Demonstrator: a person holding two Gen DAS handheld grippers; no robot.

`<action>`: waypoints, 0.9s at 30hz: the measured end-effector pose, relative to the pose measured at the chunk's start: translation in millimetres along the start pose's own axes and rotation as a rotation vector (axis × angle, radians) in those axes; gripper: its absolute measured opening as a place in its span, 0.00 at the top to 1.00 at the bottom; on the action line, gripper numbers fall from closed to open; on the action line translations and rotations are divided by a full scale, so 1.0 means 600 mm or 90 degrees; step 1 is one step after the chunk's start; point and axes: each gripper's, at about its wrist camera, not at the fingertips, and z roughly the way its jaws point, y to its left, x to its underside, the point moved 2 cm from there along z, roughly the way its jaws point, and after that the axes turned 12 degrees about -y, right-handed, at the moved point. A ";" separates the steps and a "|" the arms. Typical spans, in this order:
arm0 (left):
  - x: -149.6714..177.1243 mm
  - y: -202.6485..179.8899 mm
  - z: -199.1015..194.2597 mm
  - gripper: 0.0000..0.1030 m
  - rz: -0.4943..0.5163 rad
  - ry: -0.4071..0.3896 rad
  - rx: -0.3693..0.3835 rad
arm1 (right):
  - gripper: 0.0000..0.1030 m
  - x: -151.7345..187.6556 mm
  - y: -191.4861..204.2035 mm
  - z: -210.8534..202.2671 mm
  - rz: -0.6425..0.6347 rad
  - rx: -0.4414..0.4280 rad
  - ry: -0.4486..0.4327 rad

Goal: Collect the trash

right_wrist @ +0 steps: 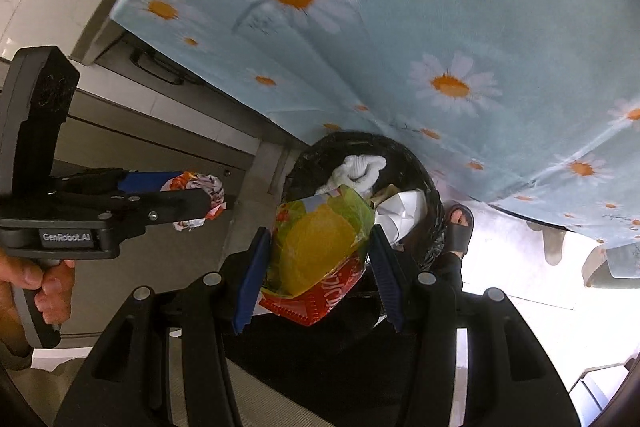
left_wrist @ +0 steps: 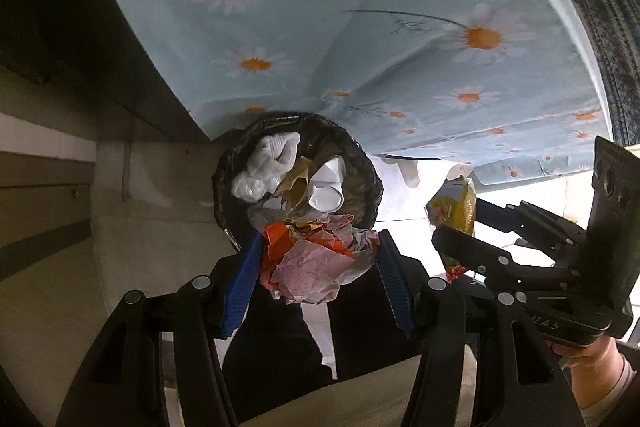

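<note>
My left claw [left_wrist: 316, 267] pointed steeply down over the trash bin [left_wrist: 362, 163], its blue pads closed part-way on a crumpled wrapper [left_wrist: 316, 263] — pink and white paper with an orange patch — which bulged out between them. My right claw [right_wrist: 316, 255] sat just beside it, also aimed down at the bin, and its pads pinched a yellow snack bag [right_wrist: 320, 243] with a red edge (green showed along the top of it). Both bundles hung just above the bin's rim, the wrapper over the near edge and the bag partly covering the opening. The bin was lined with a black bag and already held a white glove [left_wrist: 276, 155], a crumpled white paper [left_wrist: 328, 183] and some tan scraps. It stood on the floor right against the hanging edge of a pale blue tablecloth [left_wrist: 360, 27] printed with daisies. A foot in a dark sandal [right_wrist: 460, 227] rested on the floor just beside the bin, on its right in the right claw's view.
</note>
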 end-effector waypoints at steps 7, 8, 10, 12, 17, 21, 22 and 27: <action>0.009 0.016 0.015 0.45 -0.029 0.013 0.009 | 0.50 -0.004 0.005 0.018 -0.016 0.002 0.008; 0.010 0.016 0.017 0.44 -0.032 0.015 0.010 | 0.50 -0.004 0.005 0.015 -0.019 0.001 0.007; 0.011 0.016 0.018 0.44 -0.037 0.016 0.013 | 0.50 -0.007 0.008 0.014 -0.022 0.001 0.006; 0.011 0.016 0.020 0.44 -0.040 0.018 0.017 | 0.50 -0.011 0.009 0.009 -0.022 -0.001 0.001; 0.005 0.013 0.014 0.35 -0.040 0.011 0.017 | 0.48 -0.030 0.009 -0.007 -0.009 -0.007 -0.018; -0.002 0.016 0.008 0.27 -0.040 -0.001 0.015 | 0.35 -0.043 0.004 -0.022 0.011 -0.009 -0.042; -0.002 0.015 0.007 0.27 -0.040 0.000 0.017 | 0.35 -0.045 0.003 -0.025 0.014 -0.010 -0.045; -0.006 0.012 -0.004 0.27 -0.035 -0.008 0.029 | 0.35 -0.052 0.005 -0.043 0.020 0.001 -0.063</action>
